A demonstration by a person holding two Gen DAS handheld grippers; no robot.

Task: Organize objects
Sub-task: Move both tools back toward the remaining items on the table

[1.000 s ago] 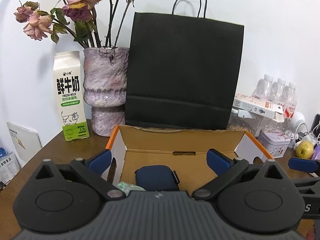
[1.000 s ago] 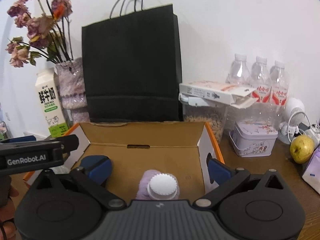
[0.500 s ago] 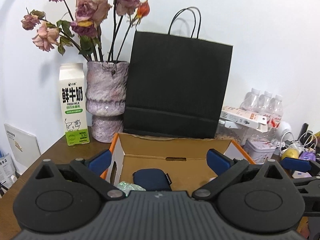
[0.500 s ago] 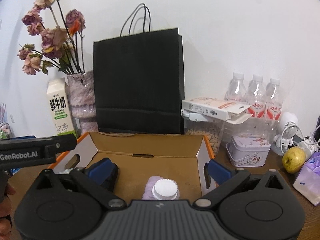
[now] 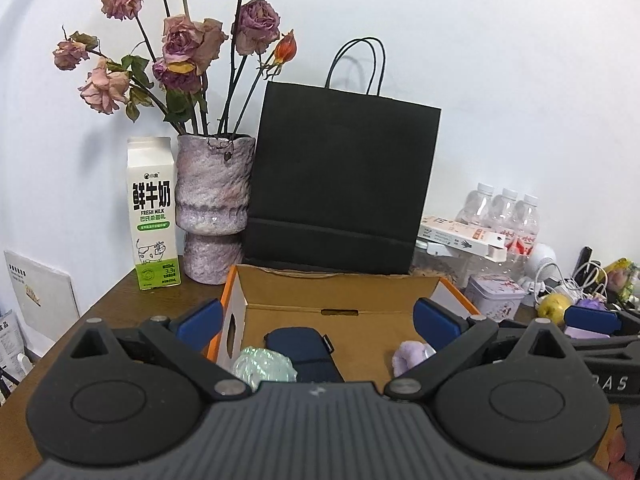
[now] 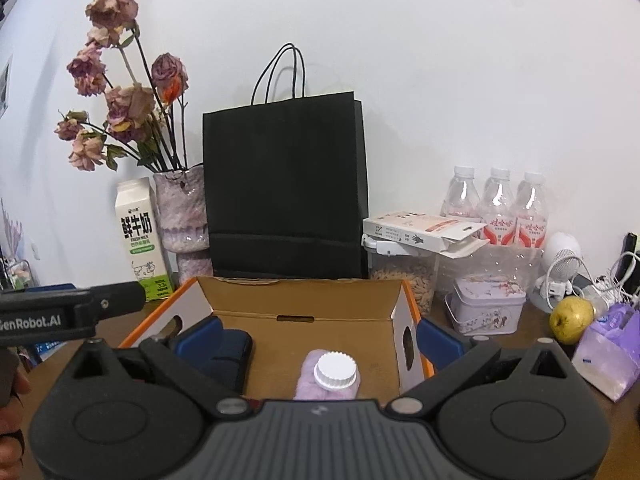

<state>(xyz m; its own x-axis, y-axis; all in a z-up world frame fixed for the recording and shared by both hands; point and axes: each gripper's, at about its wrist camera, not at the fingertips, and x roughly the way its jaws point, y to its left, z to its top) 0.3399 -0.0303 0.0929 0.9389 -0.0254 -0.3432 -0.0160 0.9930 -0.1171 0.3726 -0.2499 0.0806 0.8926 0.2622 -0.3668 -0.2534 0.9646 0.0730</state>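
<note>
Two tongs hover at the near edge of the open cardboard box (image 5: 344, 304), both with jaws apart and nothing between them: left tongs (image 5: 318, 322), right tongs (image 6: 320, 340). Three items sit inside the box: a navy pouch (image 5: 300, 354) left of centre, a crinkled pale-green wrapper (image 5: 264, 368) at the near left corner, and a lilac bottle with a white ribbed cap (image 6: 334, 372) toward the right. Judged step: between placements, goods already boxed, hands free for the next pick. Loose candidates lie right of the box on the table (image 5: 120, 308): a yellow-green fruit (image 6: 570, 318), a purple plastic packet (image 6: 612, 344), a lilac tin (image 6: 488, 308). The next move likely calls for swinging the right tongs rightward, clear of the box wall, and dropping onto one of these; which one is meant, cannot tell. The left view alone shows the green wrapper; the bottle there is only a lilac sliver behind the right finger. The right view alone shows the white cap and the purple packet clearly, plus the left tool's body and a bit of the holding hand (image 6: 10, 412) at far left. Milk carton (image 5: 154, 216), vase (image 5: 214, 208) and black bag (image 5: 340, 176) stand behind the box.
</note>
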